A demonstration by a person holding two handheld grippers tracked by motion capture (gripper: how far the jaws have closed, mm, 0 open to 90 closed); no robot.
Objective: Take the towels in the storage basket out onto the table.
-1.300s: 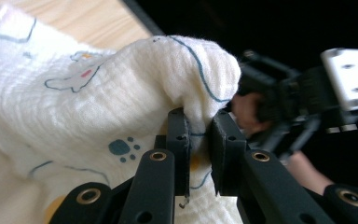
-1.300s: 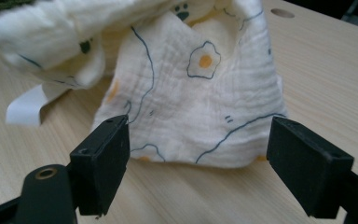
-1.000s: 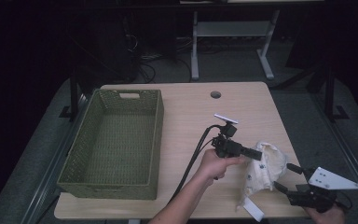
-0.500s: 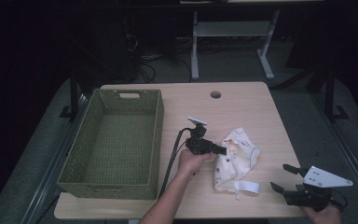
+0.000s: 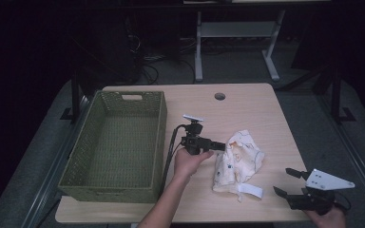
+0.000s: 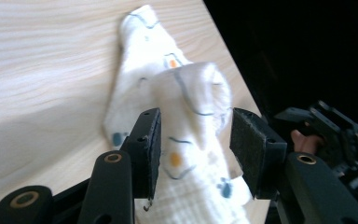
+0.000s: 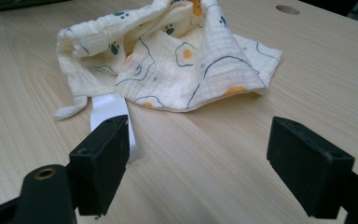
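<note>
Now cloth dragged nearer basket; left gripper jaws just opening, cloth between; right gripper jaws wide.

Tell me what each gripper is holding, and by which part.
Nothing is held. The left gripper jaws have just been opening, with a fold of the cloth loose between them. The right gripper is open.

The wooden table carries 1 green basket at 9 o'clock, 1 crumpled cloth toward 4 o'clock.

Each black tool has brass-ringed screws, padded jaws, a grey three-cornered plate and a trailing black cable.
</note>
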